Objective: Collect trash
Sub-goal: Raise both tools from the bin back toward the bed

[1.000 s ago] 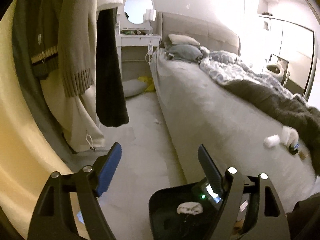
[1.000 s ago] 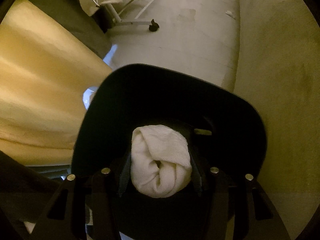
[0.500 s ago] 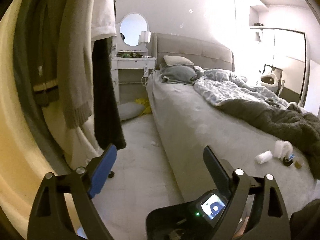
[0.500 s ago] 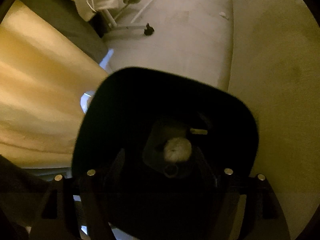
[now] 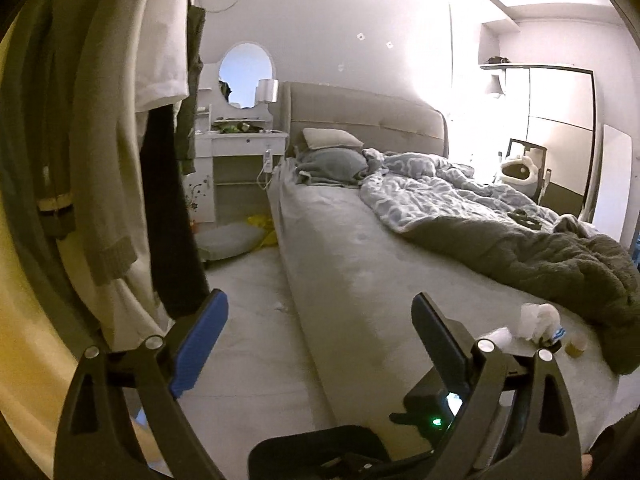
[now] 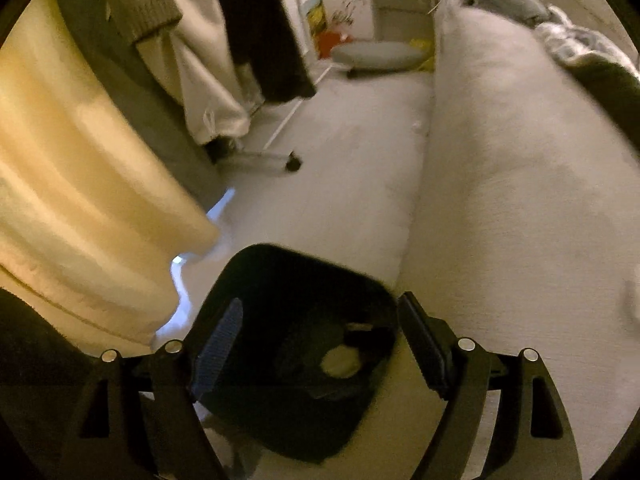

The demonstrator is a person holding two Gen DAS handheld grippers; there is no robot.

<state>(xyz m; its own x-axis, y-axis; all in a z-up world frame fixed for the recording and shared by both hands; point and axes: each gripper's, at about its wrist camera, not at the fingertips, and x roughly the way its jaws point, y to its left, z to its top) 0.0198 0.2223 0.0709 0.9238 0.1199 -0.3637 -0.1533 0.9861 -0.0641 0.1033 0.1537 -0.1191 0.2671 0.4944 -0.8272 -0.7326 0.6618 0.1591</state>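
A black trash bin (image 6: 256,276) stands on the floor beside the bed; a white tissue wad (image 6: 340,362) lies at its bottom. My right gripper (image 6: 320,340) is open and empty just above the bin's mouth. The bin's rim also shows in the left wrist view (image 5: 316,436). My left gripper (image 5: 320,320) is open and empty, pointing along the bed. More white crumpled tissue (image 5: 536,320) lies on the bed (image 5: 380,280) at the right, with a small bottle cap and a yellowish item (image 5: 576,347) beside it.
A clothes rack with hanging garments (image 5: 120,160) stands at the left, its wheeled base (image 6: 294,162) on the floor. A yellow curtain (image 6: 80,200) hangs at the left. A white dresser with mirror (image 5: 244,136) stands at the far end. A dark blanket (image 5: 540,256) covers the bed's right.
My right gripper opened and let the white tissue wad drop into the bin, then rose and tilted up. My left gripper lifted and tilted up toward the bed.
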